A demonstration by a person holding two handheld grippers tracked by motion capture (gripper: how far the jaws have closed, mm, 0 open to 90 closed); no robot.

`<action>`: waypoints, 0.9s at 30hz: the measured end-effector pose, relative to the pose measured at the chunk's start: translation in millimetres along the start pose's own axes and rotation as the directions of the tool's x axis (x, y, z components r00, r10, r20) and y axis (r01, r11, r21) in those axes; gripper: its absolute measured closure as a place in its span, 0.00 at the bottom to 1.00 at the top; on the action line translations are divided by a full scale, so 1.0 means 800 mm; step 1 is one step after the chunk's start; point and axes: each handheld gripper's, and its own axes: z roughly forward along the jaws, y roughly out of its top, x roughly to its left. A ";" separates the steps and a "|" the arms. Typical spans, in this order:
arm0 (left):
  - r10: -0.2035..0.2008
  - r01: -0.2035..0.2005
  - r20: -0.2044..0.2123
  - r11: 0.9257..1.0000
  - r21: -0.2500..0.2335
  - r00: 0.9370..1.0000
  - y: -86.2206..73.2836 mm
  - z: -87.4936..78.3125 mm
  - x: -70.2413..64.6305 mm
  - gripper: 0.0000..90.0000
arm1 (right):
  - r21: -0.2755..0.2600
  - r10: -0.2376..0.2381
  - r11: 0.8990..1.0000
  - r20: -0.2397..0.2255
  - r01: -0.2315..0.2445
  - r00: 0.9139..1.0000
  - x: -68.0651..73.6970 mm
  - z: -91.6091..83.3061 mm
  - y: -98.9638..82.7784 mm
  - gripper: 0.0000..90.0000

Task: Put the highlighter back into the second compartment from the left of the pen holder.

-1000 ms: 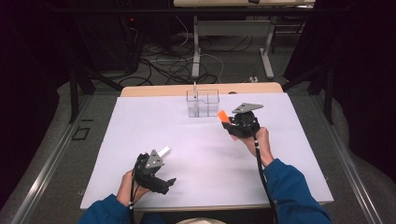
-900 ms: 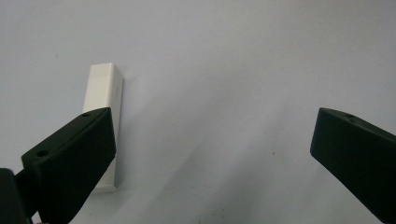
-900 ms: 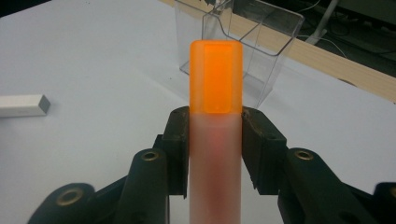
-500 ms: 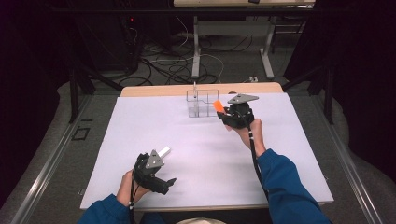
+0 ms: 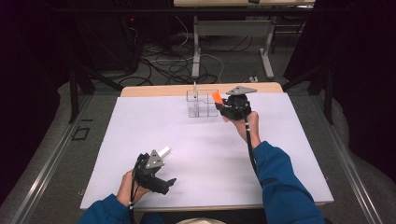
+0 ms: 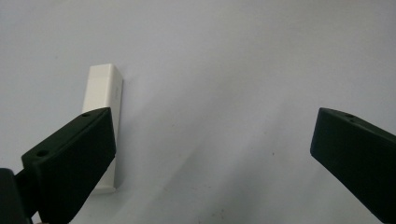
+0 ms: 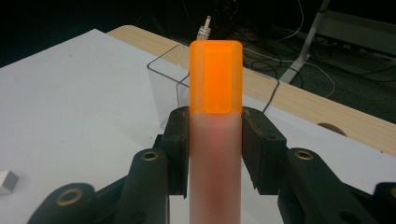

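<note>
My right gripper (image 5: 223, 105) is shut on an orange-capped marker (image 5: 217, 97), held just to the right of a clear plastic compartment box (image 5: 201, 103) at the back of the white table. In the right gripper view the marker (image 7: 215, 88) stands upright between the jaws of the gripper (image 7: 215, 140), with the clear box (image 7: 163, 79) close behind it. My left gripper (image 5: 164, 169) rests open near the front edge. A small white block (image 6: 105, 88) lies flat just outside its left jaw, and nothing is between the jaws of the gripper (image 6: 212, 154).
A thin stick with a pale tip (image 5: 194, 88) stands in the clear box. The white sheet (image 5: 140, 121) covers a wooden table whose back edge (image 5: 159, 89) lies right behind the box. Cables and desk legs lie on the floor beyond.
My right gripper has carried the marker back and a little left, closer to the clear box, and slightly higher. The left gripper and the white block have stayed put.
</note>
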 end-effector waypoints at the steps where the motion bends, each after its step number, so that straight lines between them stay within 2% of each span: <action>1: 0.000 0.000 0.000 1.000 0.000 1.000 0.000 0.000 0.000 0.00 | -0.002 0.005 1.000 -0.003 -0.005 1.000 0.000 0.002 0.001 0.72; 17: -0.003 0.003 0.005 1.000 0.002 1.000 0.000 0.000 0.000 0.00 | -0.066 -0.004 0.998 0.009 0.005 1.000 -0.001 0.031 0.024 0.72; 18: -0.002 0.002 0.005 1.000 0.002 1.000 0.000 0.000 0.000 0.00 | -0.066 0.008 0.998 0.004 -0.007 1.000 -0.001 0.033 0.025 0.72; 27: -0.001 0.001 0.007 1.000 -0.003 1.000 0.000 0.000 0.000 0.00 | -0.086 -0.016 0.996 0.005 0.016 1.000 0.002 0.058 0.035 0.72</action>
